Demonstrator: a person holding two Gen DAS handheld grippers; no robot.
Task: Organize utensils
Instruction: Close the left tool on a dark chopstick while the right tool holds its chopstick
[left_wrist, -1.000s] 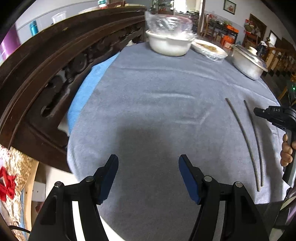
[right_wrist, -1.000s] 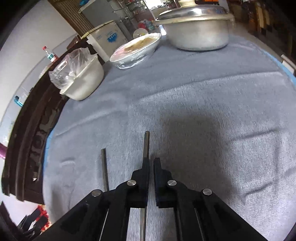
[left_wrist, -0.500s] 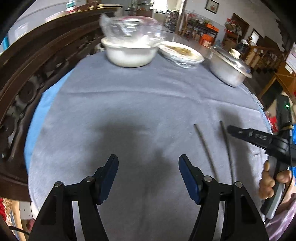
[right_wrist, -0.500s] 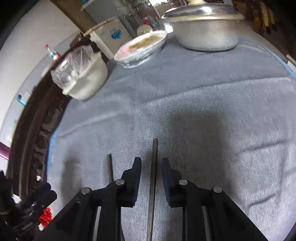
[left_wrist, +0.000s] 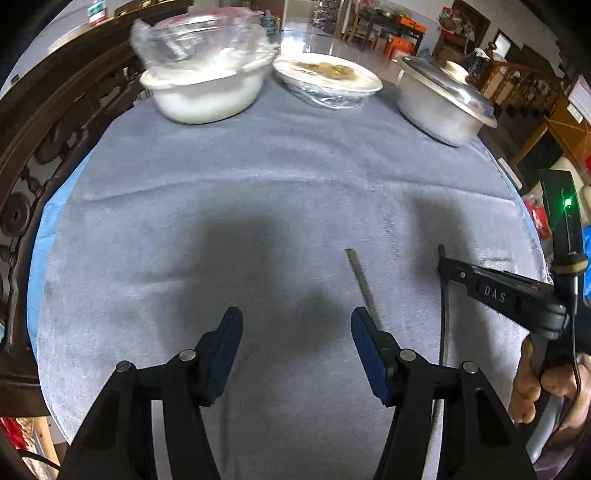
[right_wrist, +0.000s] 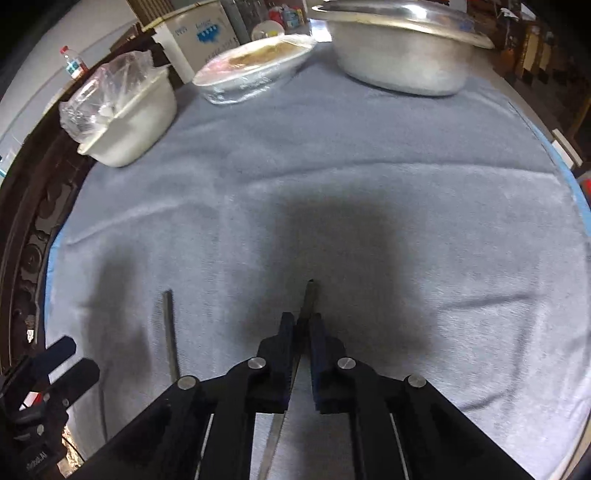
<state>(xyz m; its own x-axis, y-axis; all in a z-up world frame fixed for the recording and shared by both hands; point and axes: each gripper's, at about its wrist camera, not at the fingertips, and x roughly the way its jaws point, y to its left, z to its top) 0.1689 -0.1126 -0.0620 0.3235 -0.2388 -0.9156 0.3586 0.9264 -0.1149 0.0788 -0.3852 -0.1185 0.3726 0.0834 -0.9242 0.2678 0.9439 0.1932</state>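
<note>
Two thin dark chopsticks lie side by side on the grey cloth (left_wrist: 258, 177). In the left wrist view my left gripper (left_wrist: 295, 325) is open with nothing between its blue pads, and its jaws are closing a little. The left chopstick (left_wrist: 364, 284) runs just outside its right finger. In the right wrist view my right gripper (right_wrist: 302, 321) has its pads pressed on the right chopstick (right_wrist: 309, 295), whose tip sticks out ahead. The other chopstick (right_wrist: 170, 332) lies free to its left. The left gripper (right_wrist: 66, 363) shows at the lower left there.
Along the far edge stand a white bowl under plastic wrap (left_wrist: 207, 96), a film-covered plate of food (left_wrist: 328, 77) and a lidded metal pot (left_wrist: 443, 99). A carved dark wooden chair back (left_wrist: 48, 122) borders the left side. A hand (left_wrist: 535, 387) grips the right tool.
My left gripper has swung to the right, bringing the chopsticks close to its right finger. The right gripper opened briefly around the right chopstick and has shut on it again.
</note>
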